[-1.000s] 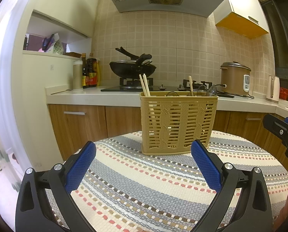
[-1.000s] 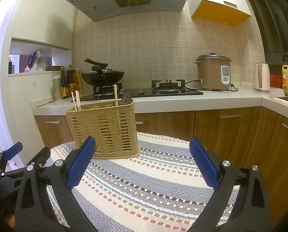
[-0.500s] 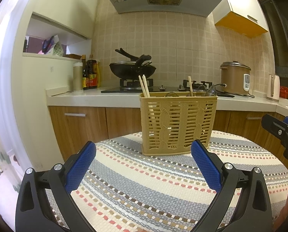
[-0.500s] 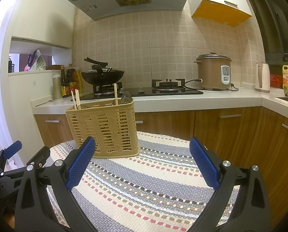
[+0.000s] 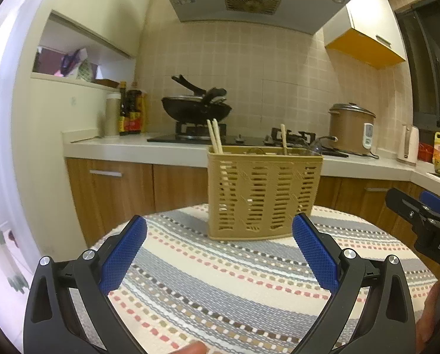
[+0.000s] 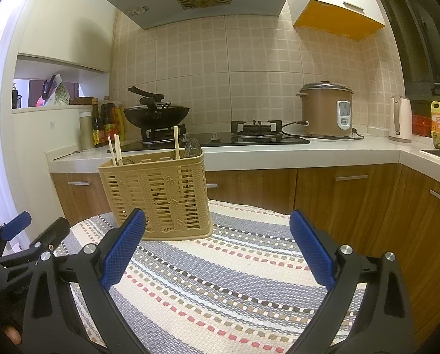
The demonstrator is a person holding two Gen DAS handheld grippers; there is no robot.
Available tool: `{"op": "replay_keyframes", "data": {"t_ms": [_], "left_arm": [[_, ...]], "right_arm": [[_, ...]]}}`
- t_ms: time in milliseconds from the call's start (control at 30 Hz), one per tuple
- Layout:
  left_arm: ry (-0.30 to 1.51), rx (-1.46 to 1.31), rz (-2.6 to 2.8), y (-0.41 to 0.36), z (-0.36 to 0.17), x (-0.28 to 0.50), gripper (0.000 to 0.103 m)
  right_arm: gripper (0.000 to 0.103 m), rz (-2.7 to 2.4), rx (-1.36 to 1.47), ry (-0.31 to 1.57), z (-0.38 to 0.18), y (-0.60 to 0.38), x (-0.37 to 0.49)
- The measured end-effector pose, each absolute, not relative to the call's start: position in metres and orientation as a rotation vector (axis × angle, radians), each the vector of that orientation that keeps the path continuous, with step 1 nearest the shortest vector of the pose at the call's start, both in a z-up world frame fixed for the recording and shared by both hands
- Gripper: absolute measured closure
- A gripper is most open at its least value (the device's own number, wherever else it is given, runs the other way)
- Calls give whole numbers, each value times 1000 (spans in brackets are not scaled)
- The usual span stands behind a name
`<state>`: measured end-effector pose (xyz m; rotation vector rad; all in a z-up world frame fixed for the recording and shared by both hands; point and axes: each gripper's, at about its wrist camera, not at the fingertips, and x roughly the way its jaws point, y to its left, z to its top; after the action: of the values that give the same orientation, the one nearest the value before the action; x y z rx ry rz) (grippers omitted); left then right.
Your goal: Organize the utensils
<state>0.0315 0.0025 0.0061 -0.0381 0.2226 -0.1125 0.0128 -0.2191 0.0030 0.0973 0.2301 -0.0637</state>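
- Little has moved: both views have tilted slightly, and the left hand-held gripper [image 5: 220, 230] stays wide and empty.
- Right hand-held gripper [image 6: 217, 224] also spread wide, empty.
- Utensil basket [image 5: 262, 196] upright on the striped table [image 5: 234, 283], holding chopsticks [image 5: 214, 135].

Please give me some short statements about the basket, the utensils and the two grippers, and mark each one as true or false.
1. The utensil basket stands upright on the striped cloth. True.
2. The left gripper is shut on a chopstick. False: its fingers are wide apart and hold nothing.
3. Two chopsticks stick out near the basket's left end. True.
4. The right gripper holds the basket. False: it is open and short of the basket.
5. The wok lies on the striped cloth. False: it sits on the stove behind.
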Motion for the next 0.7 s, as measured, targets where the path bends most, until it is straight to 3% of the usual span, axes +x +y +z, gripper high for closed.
{"op": "replay_keyframes", "data": {"t_ms": [700], "left_arm": [[240, -53, -105, 7, 3, 35, 7]], "right_arm": [[8, -68, 156, 248, 4, -233, 15]]}}
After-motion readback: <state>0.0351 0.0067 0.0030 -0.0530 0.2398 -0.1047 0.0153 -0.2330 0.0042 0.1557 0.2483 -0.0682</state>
